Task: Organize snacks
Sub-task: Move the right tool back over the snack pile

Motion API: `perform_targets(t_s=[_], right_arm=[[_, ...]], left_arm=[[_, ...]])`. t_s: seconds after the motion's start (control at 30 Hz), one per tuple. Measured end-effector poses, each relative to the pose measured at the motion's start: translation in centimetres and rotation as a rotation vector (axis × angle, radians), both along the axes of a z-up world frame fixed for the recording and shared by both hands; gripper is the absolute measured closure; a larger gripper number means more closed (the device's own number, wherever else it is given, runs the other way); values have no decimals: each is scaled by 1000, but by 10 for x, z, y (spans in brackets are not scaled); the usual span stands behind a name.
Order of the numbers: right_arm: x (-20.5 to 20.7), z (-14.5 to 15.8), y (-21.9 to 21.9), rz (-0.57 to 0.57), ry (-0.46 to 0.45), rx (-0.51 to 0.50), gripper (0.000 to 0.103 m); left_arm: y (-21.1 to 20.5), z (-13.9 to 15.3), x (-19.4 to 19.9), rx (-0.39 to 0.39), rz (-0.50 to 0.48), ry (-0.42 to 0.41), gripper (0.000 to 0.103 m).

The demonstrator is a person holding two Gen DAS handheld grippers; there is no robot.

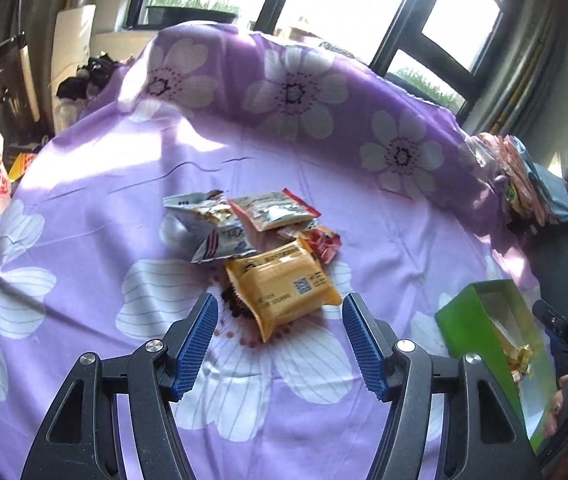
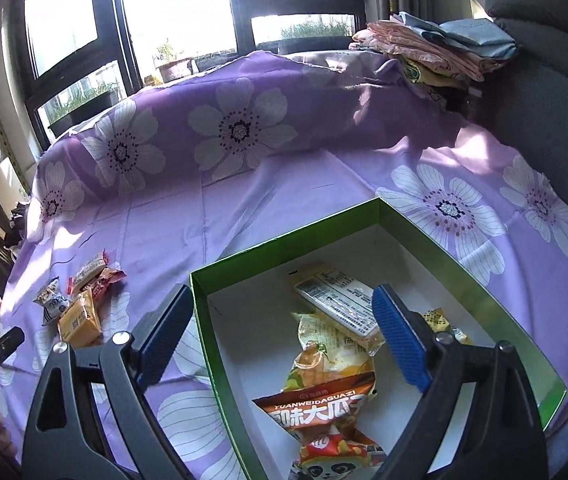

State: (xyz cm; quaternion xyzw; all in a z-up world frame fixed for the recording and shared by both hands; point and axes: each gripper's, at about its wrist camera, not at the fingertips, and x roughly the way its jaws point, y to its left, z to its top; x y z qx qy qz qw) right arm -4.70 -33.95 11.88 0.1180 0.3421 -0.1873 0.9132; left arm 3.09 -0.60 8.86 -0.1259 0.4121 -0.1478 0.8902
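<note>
Snack packets [image 1: 260,240] lay heaped before my spread, empty left gripper [image 1: 280,344], the orange packet [image 1: 284,292] nearest for grabbing next, while my wide-open, empty right gripper [image 2: 284,340] hung over the green box [image 2: 463,276].

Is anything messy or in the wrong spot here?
Yes. A small heap of snack packets lies jumbled on the purple flowered sheet, overlapping at odd angles, with the orange packet nearest. They are outside the green box, where other snacks already lie. Nothing looks torn or spilled.
</note>
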Motion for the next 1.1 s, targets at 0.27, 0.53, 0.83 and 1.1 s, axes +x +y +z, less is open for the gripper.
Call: perform_targets(t_s=[0.27, 0.53, 0.83, 1.1], right_arm=[[10, -1, 59, 155, -14, -84, 10], [32, -20, 112, 305, 70, 17, 10], [88, -49, 153, 409, 204, 297, 10], [146, -57, 164, 447, 246, 409, 23]], left_arm=[[28, 5, 1, -3, 53, 9, 38], [65, 11, 11, -96, 67, 42, 34], [69, -1, 21, -94, 54, 91, 29], [48, -38, 49, -100, 68, 196, 29]])
